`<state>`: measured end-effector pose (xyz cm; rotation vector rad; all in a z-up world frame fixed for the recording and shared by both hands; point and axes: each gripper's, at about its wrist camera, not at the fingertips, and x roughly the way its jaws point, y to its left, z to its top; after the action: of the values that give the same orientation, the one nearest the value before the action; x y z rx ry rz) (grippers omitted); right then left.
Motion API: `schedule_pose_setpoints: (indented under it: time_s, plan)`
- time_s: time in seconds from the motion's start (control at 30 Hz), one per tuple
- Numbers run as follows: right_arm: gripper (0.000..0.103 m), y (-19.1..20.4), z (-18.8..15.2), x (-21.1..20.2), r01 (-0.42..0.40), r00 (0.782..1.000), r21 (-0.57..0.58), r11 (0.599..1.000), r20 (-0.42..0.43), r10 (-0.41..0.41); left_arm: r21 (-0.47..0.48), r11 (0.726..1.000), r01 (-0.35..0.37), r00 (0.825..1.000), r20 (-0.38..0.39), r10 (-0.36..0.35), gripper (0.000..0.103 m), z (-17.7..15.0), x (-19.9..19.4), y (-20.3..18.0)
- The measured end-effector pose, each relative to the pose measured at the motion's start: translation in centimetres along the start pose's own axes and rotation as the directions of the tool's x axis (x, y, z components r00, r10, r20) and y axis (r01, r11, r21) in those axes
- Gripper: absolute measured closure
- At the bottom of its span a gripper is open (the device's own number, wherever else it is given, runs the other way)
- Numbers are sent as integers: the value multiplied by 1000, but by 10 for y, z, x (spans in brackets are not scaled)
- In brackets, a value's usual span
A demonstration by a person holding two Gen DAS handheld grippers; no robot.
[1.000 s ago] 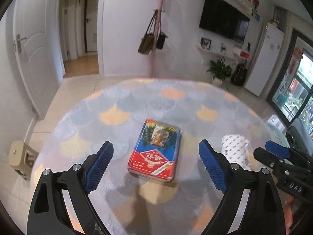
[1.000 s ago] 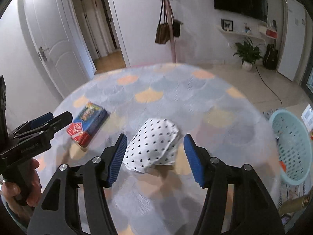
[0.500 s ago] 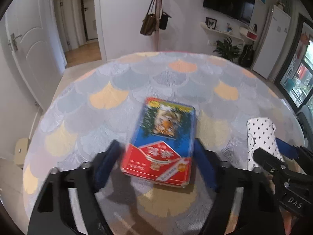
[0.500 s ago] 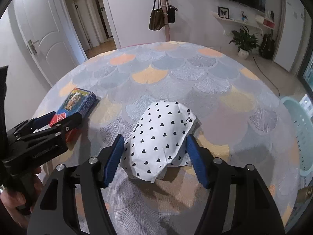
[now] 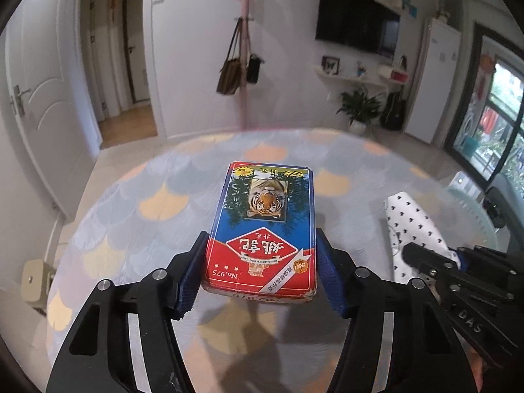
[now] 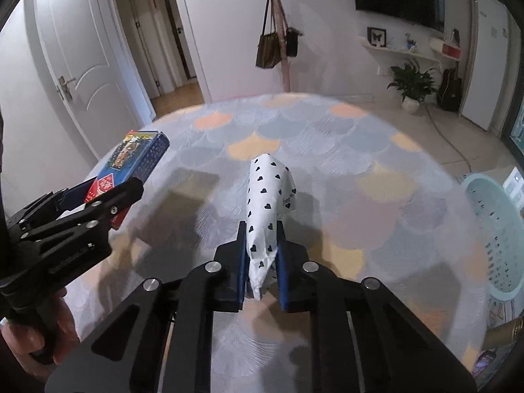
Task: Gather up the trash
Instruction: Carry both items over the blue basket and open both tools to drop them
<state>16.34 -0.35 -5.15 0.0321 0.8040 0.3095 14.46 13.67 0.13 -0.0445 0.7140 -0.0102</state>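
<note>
Between the blue pads of the left gripper sits the playing-card box, clamped and raised off the table; its jaws have just been closing. Beside it, the right gripper has just been closing too — narrow now, pinching the heart-print wrapper — near the basket.

The card box looks like glossy printed cardboard. The white packet with black hearts seems thin, crinkled plastic film. The gripper pads are blue, ribbed rubber; the tablecloth is matt, patterned

Red-and-blue tiger card box lifted level above the table, white heart-print packet — squeezed narrow, raised alongside
</note>
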Motion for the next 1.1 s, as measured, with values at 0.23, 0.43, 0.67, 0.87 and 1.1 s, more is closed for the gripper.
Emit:
schedule_pose_setpoints:
  time_s: [0.23,0.43,0.67,0.87,1.1]
  plan:
    - [90,-16,10,-40,50,995,1,999,92,-50,34,997,68,994,77,-71,43,17,-25,-35]
    - [90,-43,14,-71,75,986,39,996,149,-81,95,988,120,983,129,-132,43,29,-40,-75]
    - [90,-89,12,-107,149,966,95,984,198,-165,176,965,195,964,147,-221,43,39,-43,-136]
    - [90,-138,6,-121,219,952,152,964,183,-245,243,937,253,949,125,-289,43,40,-35,-192]
    - [90,-213,-9,-123,267,940,291,919,131,-314,283,897,338,933,23,-359,43,33,-1,-257]
